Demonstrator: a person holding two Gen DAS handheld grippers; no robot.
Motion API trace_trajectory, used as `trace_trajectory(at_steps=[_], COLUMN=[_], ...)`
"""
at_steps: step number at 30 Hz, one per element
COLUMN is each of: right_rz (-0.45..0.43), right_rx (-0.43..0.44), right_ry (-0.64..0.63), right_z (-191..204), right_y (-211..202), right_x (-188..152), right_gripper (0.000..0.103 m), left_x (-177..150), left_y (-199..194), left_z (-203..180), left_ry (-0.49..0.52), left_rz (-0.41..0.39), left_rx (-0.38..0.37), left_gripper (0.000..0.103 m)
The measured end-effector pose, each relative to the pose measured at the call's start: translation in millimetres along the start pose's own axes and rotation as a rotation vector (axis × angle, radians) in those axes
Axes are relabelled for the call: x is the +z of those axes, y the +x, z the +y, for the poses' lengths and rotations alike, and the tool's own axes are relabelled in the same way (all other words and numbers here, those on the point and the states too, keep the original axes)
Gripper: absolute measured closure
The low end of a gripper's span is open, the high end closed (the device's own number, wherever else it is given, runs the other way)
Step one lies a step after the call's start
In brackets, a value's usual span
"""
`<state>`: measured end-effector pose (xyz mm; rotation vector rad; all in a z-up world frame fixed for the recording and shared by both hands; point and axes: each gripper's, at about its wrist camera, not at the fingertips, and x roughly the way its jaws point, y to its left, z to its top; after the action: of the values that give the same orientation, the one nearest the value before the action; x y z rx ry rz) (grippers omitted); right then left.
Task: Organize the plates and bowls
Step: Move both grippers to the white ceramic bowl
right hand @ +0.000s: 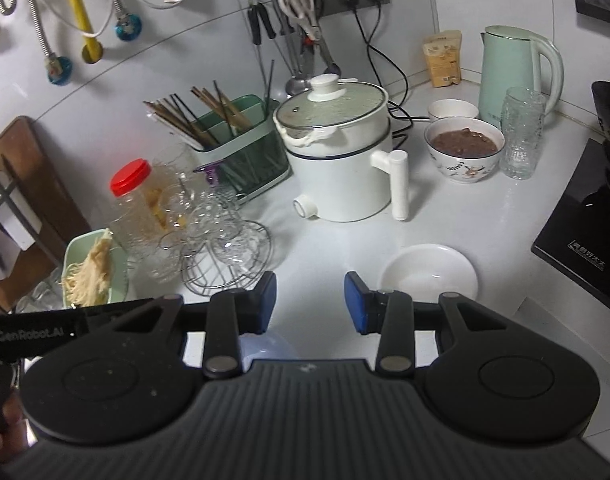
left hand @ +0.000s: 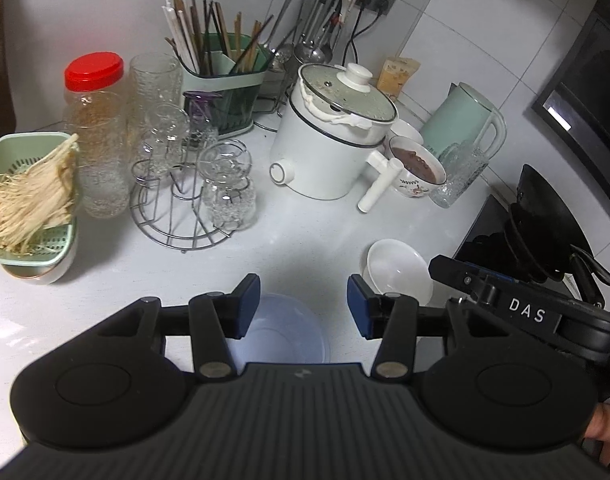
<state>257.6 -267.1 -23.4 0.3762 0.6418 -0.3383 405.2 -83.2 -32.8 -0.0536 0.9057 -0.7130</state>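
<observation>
here both grippers stand half open and empty. the left gripper (left hand: 303, 306) hangs over a clear bowl (left hand: 283, 330); the white plate (right hand: 429, 270) lies just ahead-right of the right gripper (right hand: 309, 303), which should approach its rim low.

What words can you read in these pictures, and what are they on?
"DAS": on the right gripper body, seen from the left wrist.
"GenRobot.AI": on the left gripper body, seen from the right wrist.
Cooktop label: too blurred to read.
Yellow packet: print too small.
</observation>
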Motion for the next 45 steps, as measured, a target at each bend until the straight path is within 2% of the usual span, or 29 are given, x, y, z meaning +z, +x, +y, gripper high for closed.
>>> trace_trajectory(at_steps=[14, 26, 30, 32, 34, 35, 37, 39, 41, 45], right_rz=[0.005, 0.020, 0.026, 0.026, 0.038, 0.049, 0.072, 0.084, 0.106, 0.124], right_rx=[-0.011, -0.091, -0.098, -0.106, -0.099, -0.084, -0.066, -0.064, -0.057, -0.041], right_ry=[-0.004, 0.002, -0.009, -0.031, -0.017, -0.007, -0.016, -0.025, -0.010, 0.011], right_z=[-54.0, -111.6, -126.6, -133.1, -141.4, -145.6, -150.2, -154.2, -159.8, -168.0], right_y=[28.3, 42.0, 46.0, 50.3, 53.2, 54.9, 60.8, 68.6, 77.9, 93.8], right_x=[13.7, 5.3, 0.1, -1.3, -2.0, -3.5, -9.2, -13.8, -16.8, -20.7], right_gripper=[0.062, 0.062, 0.063, 0.063, 0.062, 0.061, 0.050, 0.049, 0.049, 0.049], left_x=[15.4, 21.6, 17.9, 18.3, 19.9, 20.2, 20.9, 21.4, 20.7, 18.1], left_y=[53.1, 116.0, 137.2, 149.3, 155.9, 158.9, 168.5, 176.7, 186.3, 211.7], left_z=[-39.2, -71.8, -74.1, -73.6, -73.1, -72.5, -72.9, -72.0, -70.5, -72.6], left_ry=[0.027, 0.075, 0.077, 0.051, 0.025, 0.013, 0.005, -0.016, -0.047, -0.025], left_rz=[0.057, 0.126, 0.137, 0.158, 0.159, 0.146, 0.148, 0.147, 0.159, 0.189], left_rx=[0.042, 0.049, 0.034, 0.050, 0.029, 0.021, 0.021, 0.025, -0.003, -0.025], left_gripper=[0.044, 0.040, 0.040, 0.040, 0.040, 0.039, 0.039, 0.039, 0.039, 0.039])
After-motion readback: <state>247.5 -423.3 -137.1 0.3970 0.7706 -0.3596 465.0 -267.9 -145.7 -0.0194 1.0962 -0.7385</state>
